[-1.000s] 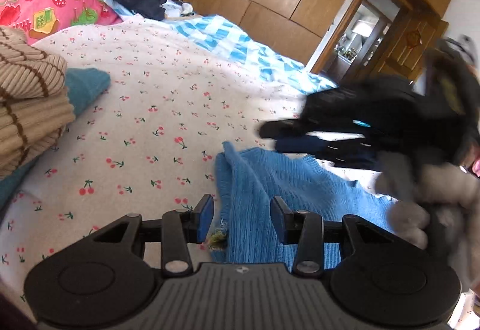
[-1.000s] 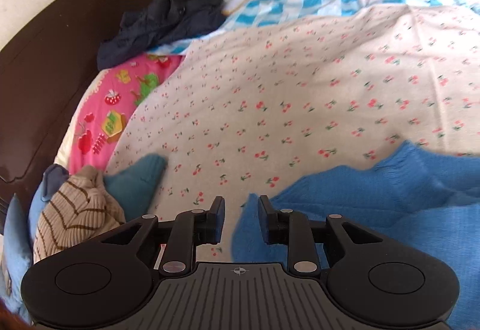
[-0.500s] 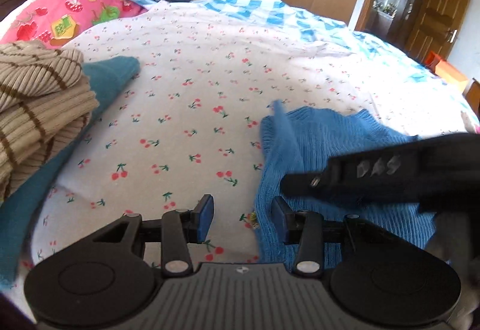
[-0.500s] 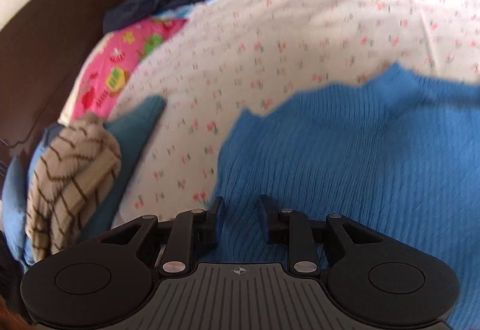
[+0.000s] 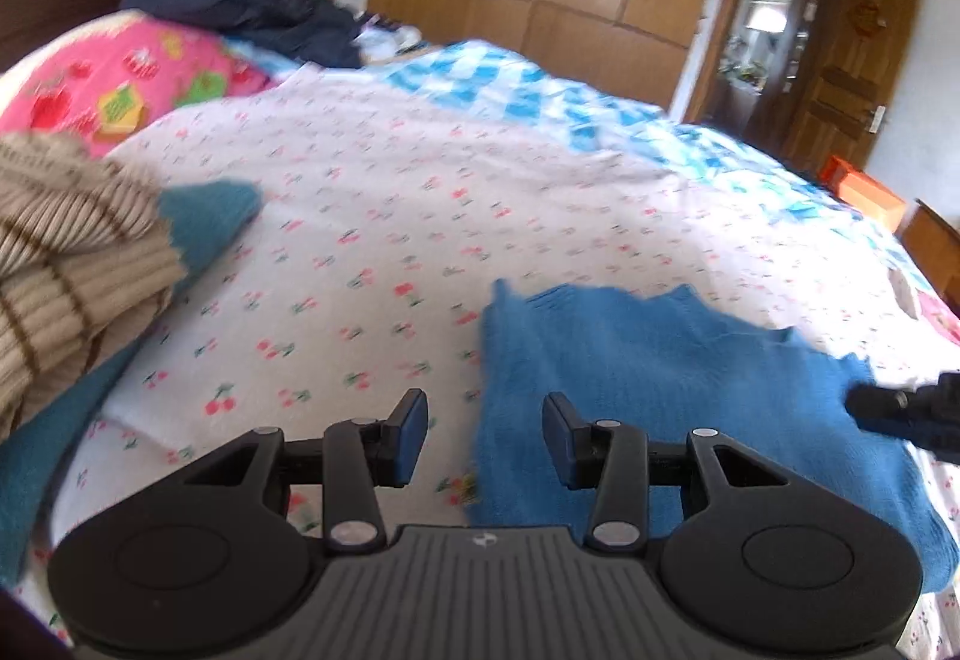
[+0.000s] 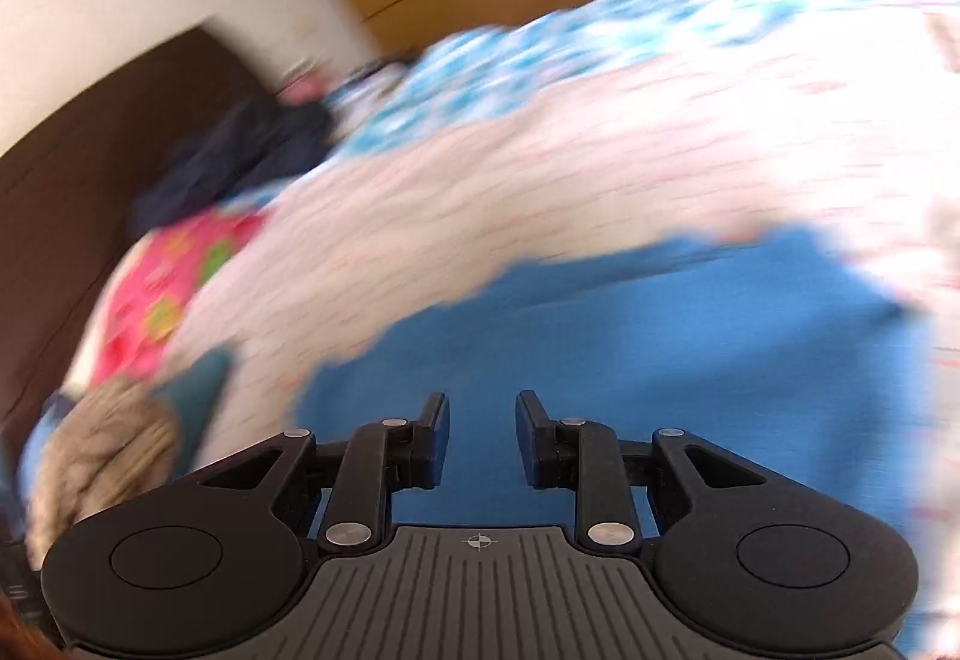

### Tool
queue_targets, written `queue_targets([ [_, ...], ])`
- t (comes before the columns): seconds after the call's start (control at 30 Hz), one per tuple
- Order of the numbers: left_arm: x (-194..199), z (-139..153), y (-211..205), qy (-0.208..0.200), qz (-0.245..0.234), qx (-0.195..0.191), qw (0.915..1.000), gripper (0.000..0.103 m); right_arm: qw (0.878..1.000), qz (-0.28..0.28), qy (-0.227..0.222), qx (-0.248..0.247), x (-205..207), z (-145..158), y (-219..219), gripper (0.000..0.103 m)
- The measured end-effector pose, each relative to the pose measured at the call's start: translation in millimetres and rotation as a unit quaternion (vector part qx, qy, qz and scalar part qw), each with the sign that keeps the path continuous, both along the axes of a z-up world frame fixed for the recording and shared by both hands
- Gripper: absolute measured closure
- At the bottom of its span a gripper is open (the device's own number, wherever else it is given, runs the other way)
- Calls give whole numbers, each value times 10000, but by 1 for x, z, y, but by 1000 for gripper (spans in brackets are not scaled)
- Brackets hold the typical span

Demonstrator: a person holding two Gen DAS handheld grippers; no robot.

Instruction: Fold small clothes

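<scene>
A bright blue knit garment [image 5: 672, 396] lies spread on the cherry-print bedsheet [image 5: 420, 216]. My left gripper [image 5: 485, 435] is open and empty, above the garment's left edge. My right gripper [image 6: 483, 435] is open and empty above the middle of the blue garment [image 6: 630, 360]; this view is motion-blurred. The tip of the right gripper [image 5: 906, 411] shows at the right edge of the left wrist view, over the garment's right part.
A beige striped knit [image 5: 66, 264] lies on a teal garment [image 5: 204, 216] at the left. A pink pillow [image 5: 114, 84] and dark clothes [image 5: 252, 9] lie by the headboard. A blue checked blanket [image 5: 540, 90] covers the far bed. Wooden wardrobes stand behind.
The right gripper pulled back to the right off the garment's middle and its view swung up. The blue garment now lies flatter and wider. Both grippers stay open.
</scene>
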State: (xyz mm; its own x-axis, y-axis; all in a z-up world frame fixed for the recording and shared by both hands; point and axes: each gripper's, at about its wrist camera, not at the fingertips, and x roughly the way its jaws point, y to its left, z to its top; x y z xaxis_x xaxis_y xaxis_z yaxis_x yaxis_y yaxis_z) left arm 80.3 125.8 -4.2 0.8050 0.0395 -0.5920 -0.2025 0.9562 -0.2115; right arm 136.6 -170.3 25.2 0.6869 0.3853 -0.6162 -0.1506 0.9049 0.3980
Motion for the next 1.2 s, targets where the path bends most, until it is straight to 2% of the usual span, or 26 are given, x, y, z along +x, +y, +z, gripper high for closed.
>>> queue_targets([
  [0.03, 1, 2, -5, -59, -103, 50, 9999, 56, 9996, -253, -5, -138, -2, -6, -14, 77],
  [0.1, 5, 3, -19, -2, -307, 319, 9990, 56, 9953, -805, 288, -452, -4, -26, -41, 77],
  [0.17, 14, -6, -30, 375, -400, 650, 9964, 55, 9946, -941, 419, -82, -8, -43, -67, 85],
  [0.2, 19, -14, -32, 642, -423, 697, 9946, 54, 9944, -975, 406, 58, -11, -45, -73, 87],
  [0.27, 22, -22, -26, 874, -315, 493, 9945, 52, 9942, -1016, 298, 168, -16, -41, -80, 87],
  [0.33, 20, -19, -16, 865, -121, 272, 9958, 48, 9939, -1052, 146, 280, -17, -34, -85, 79],
  [0.43, 13, -18, -9, 839, 112, 93, 9964, 47, 9939, -1077, -112, 206, -7, -25, -91, 78],
  [0.6, 8, -11, -24, 700, 30, 360, 9969, 48, 9956, -938, 12, -7, 27, -35, -86, 68],
  [0.7, 7, -6, -29, 600, -36, 365, 9975, 48, 9965, -796, 140, -224, 39, -48, -79, 68],
  [0.8, 9, -3, -32, 588, -62, 406, 9974, 48, 9971, -733, 94, -199, 38, -51, -81, 68],
  [0.87, 10, -2, -33, 576, -66, 451, 9973, 48, 9976, -671, 111, -86, 36, -50, -86, 76],
  [0.9, 11, -1, -34, 561, -56, 473, 9973, 48, 9978, -644, 128, 22, 35, -49, -90, 91],
  [0.93, 11, 0, -35, 541, -54, 483, 9974, 48, 9977, -644, 127, 165, 32, -47, -94, 95],
  [1.1, 16, 5, -41, 358, -103, 574, 9977, 48, 9948, -950, -48, 359, 21, -37, -117, 97],
  [1.2, 26, -5, -43, 437, -109, 691, 9966, 47, 9935, -1115, 100, 225, 27, -45, -123, 98],
])
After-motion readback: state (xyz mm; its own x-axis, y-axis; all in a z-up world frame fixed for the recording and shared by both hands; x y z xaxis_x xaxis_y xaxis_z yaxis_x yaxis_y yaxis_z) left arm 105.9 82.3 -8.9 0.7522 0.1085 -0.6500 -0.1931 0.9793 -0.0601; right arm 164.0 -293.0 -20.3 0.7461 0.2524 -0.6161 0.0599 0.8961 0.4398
